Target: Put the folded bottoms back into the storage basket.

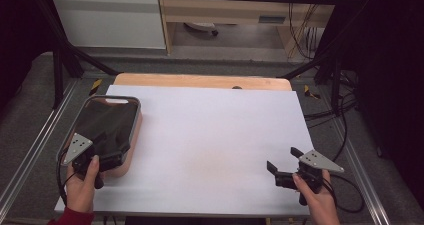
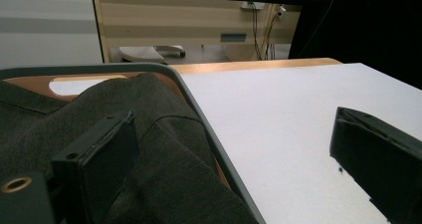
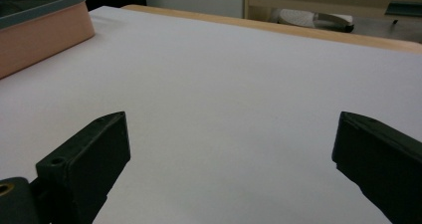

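White paper covers the surface (image 1: 210, 135); we reach our left gripper (image 1: 102, 147), fingers spread, over dark cloth (image 2: 169, 149) in the left-hand basket (image 1: 134, 130), probably about to pinch it. Right gripper (image 1: 282, 162) waits, released.

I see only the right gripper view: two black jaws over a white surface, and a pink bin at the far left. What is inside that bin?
Observer: In the high view, the bin holds a dark folded cloth that covers most of its inside.
Operator: Where is the other gripper?
Observer: The left gripper is at the near end of the bin; in the left gripper view, one of its jaws is over the cloth and the other is over the white sheet, outside the grey rim.
Operator: Is it holding the cloth?
Observer: No, its jaws stand wide apart, with nothing clamped between them.
Operator: And my gripper?
Observer: The right gripper is open too, over the near right part of the sheet.
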A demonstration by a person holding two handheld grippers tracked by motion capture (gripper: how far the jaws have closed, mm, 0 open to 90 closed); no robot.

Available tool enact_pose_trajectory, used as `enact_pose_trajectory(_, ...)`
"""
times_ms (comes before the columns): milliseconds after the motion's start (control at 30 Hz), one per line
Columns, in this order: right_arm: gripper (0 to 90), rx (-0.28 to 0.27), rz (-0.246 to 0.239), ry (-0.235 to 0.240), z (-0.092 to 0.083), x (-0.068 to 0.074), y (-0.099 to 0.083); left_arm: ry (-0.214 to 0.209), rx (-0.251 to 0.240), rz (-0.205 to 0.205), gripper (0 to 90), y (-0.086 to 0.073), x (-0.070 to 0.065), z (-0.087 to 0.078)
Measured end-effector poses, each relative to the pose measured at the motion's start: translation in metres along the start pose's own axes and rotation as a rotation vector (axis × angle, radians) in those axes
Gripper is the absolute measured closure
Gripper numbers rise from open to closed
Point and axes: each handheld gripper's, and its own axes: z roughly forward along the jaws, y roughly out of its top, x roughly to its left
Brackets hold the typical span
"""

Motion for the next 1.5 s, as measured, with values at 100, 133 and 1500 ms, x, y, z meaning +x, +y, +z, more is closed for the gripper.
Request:
enact_pose_trajectory(100,2.9,0.014,0.02,0.015,0.002,0.003,-0.008,0.002,-0.002,0.002,5.4,0.0,0.0,0.0)
enact_pose_trajectory(133,2.9,0.021,0.026,0.022,0.003,0.004,-0.01,0.003,-0.003,0.002,5.4,0.0,0.0,0.0)
enact_pose_trajectory(1500,2.7,0.101,-0.026,0.054,0.078,0.029,-0.021,-0.042,0.02,0.023,5.3,0.008,-0.008,-0.003)
